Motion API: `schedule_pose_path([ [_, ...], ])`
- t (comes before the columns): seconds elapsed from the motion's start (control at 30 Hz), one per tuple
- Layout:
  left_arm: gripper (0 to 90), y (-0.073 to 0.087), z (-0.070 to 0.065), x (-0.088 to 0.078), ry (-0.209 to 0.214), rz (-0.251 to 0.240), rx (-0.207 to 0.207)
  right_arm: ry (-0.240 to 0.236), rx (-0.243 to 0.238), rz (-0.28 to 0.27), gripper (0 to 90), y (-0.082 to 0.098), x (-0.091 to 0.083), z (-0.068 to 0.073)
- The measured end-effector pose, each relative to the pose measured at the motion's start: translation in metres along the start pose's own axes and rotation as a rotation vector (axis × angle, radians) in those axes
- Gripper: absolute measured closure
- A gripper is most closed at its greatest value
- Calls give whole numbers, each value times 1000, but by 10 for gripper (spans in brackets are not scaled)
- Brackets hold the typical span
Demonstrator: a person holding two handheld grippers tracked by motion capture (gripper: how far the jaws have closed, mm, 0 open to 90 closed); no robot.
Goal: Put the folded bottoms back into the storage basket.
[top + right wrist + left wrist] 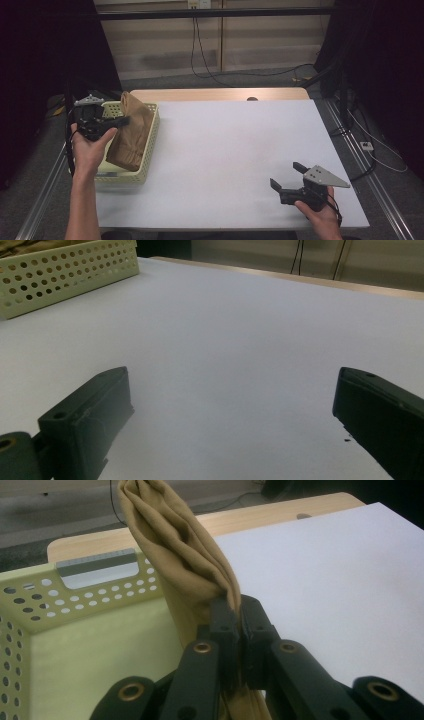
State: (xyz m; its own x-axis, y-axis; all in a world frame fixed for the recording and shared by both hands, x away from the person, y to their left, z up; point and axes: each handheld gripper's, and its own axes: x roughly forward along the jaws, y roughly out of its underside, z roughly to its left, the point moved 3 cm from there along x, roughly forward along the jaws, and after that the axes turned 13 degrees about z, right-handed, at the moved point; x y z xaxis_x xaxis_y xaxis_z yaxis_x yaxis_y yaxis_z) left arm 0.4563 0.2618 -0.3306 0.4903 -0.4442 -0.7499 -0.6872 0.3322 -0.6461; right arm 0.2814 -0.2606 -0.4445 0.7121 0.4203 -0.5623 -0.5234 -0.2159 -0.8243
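At nine o'clock, the left gripper (pixel 121 120) clamps a crumpled tan cloth (pixel 131 131) over a pale-green perforated plastic basket (pixel 150 147); at five o'clock, the right gripper (pixel 286 176) rests gaping on the white table (pixel 230 145).

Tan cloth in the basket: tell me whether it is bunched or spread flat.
Bunched. The tan cloth rises in folds from the basket, pinched between the closed jaws of the left hand-held gripper.

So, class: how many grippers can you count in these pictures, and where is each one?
2. The left gripper is over the basket at the table's left, shut on the brown cloth. The right gripper rests open on the white table, near right.
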Motion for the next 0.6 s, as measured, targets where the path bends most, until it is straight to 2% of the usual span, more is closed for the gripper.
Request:
schedule_pose_path([
  [0.23,867,0,1,5,-22,11,-1,-2,-1,-1,24,0,0,0],
  [0.6,866,3,8,15,5,29,-22,-1,1,0,24,0,0,0],
])
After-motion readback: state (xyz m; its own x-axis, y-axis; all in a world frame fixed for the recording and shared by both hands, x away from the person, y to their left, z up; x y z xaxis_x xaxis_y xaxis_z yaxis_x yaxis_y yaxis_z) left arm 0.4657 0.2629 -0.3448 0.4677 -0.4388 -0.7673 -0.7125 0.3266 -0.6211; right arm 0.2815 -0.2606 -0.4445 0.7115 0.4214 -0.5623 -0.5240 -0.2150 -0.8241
